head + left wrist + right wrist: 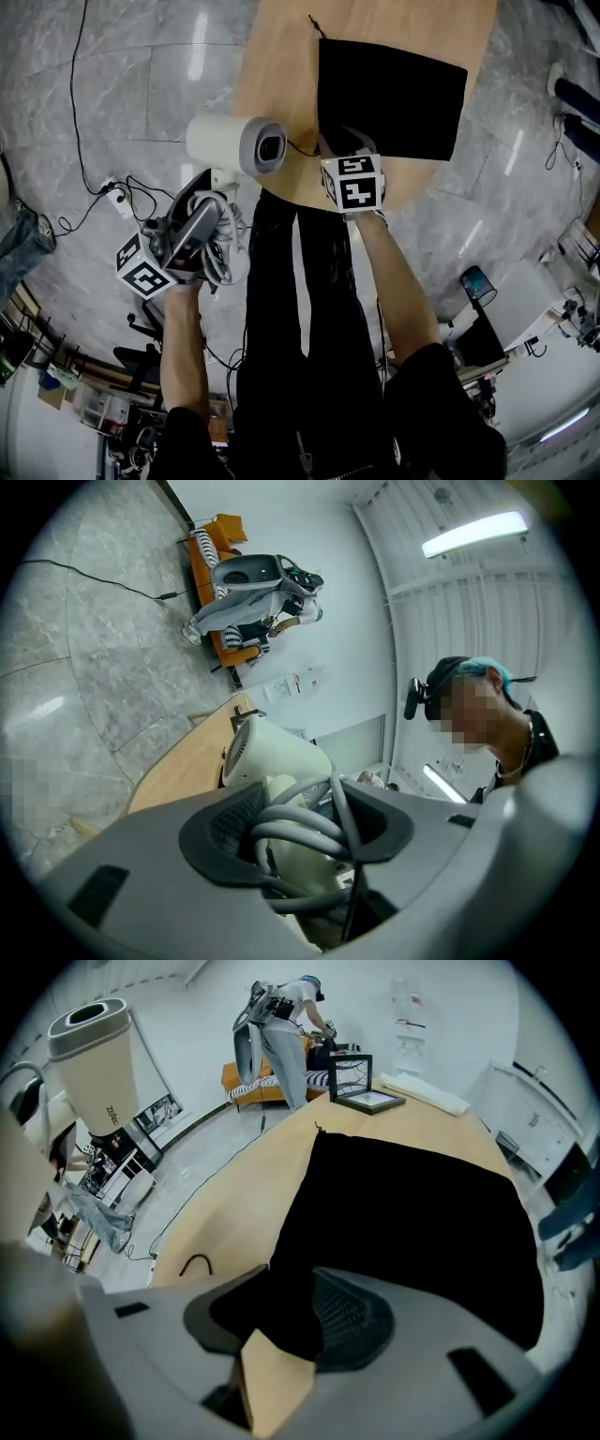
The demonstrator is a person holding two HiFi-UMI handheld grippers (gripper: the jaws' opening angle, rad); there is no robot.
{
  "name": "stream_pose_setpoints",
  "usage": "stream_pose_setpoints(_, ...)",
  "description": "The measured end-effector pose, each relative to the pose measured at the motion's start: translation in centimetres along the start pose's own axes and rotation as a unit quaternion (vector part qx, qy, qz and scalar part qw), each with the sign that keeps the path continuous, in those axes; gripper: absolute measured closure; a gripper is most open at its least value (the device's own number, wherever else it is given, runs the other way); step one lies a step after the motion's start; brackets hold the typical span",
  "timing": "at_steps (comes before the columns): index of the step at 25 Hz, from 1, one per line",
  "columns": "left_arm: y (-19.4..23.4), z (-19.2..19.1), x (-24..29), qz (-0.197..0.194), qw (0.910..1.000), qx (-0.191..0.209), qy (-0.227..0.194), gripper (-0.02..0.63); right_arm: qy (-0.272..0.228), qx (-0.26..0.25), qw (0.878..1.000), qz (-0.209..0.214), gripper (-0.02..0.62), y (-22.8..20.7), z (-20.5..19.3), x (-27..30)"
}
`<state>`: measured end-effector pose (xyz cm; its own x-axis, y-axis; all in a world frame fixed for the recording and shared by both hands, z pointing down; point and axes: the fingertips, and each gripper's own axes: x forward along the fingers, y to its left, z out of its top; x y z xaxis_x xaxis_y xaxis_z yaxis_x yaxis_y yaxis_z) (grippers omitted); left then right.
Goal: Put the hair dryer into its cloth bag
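Head view: overhead, facing steeply down — light wooden table [281, 56] at 12 o'clock.
Left gripper view: level, very near the cream plastic hair dryer [272, 752].
Right gripper view: tilted down, close over the flat black cloth bag [403, 1213].
Shared: table and dryer — in all three.

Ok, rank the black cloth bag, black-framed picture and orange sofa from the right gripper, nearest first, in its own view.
1. Black cloth bag: corner between the jaws.
2. Black-framed picture: table's far end.
3. Orange sofa: beyond the table.
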<state>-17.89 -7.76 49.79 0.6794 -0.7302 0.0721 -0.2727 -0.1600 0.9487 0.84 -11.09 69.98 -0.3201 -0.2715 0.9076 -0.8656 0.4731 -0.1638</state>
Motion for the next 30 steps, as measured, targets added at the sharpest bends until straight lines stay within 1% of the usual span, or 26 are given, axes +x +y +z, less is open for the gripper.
stream_pose_setpoints(1, 0.0, 0.0, 0.2, -0.001, 1.0000, -0.001, -0.002, 0.373, 0.000, 0.004, 1.000, 0.006, 0.449, 0.0, 0.0, 0.0)
stream_pose_setpoints(3, -0.3, 0.1, 0.4, -0.005, 1.0000, -0.001, -0.004, 0.373, -0.001, 0.011, 1.000, 0.018, 0.501, 0.2, 0.1, -0.3)
stream_pose_setpoints(4, -0.5, 0.3, 0.5, -0.007, 1.0000, -0.001, -0.004, 0.373, -0.001, 0.014, 1.000, 0.023, 0.508, 0.3, 0.2, -0.5)
stream_pose_setpoints(6, -0.9, 0.4, 0.7, -0.010, 0.9999, -0.001, -0.004, 0.373, 0.002, 0.015, 1.000, 0.025, 0.548, 0.5, 0.4, -0.9)
stream_pose_setpoints(8, -1.1, 0.5, 0.8, -0.010, 0.9999, -0.001, 0.000, 0.373, 0.003, 0.016, 1.000, 0.021, 0.561, 0.4, 0.6, -1.1)
stream_pose_setpoints(15, -0.7, -0.1, 1.3, 0.002, 0.9998, 0.011, 0.017, 0.373, -0.038, 0.023, 0.999, 0.024, 0.563, 0.5, 1.7, -3.9)
stream_pose_setpoints(18, -0.1, -0.1, 1.9, 0.015, 0.9993, 0.021, 0.028, 0.373, -0.053, 0.025, 0.998, 0.029, 0.563, 0.3, 2.3, -5.2)
stream_pose_setpoints(20, 0.6, -0.3, 2.3, 0.026, 0.9983, 0.029, 0.044, 0.373, -0.062, 0.029, 0.997, 0.032, 0.563, 0.3, 2.6, -5.8)
stream_pose_setpoints(23, 2.0, -0.6, 3.3, 0.045, 0.9949, 0.043, 0.080, 0.374, -0.072, 0.030, 0.996, 0.032, 0.563, 0.2, 3.1, -6.4)
stream_pose_setpoints(27, 3.5, -2.2, 6.1, 0.060, 0.9884, 0.057, 0.127, 0.376, -0.089, 0.028, 0.995, 0.028, 0.563, -1.1, 3.4, -7.3)
stream_pose_setpoints(30, 4.8, -3.6, 8.0, 0.071, 0.9819, 0.063, 0.164, 0.376, -0.098, 0.028, 0.994, 0.032, 0.563, -1.8, 3.3, -7.8)
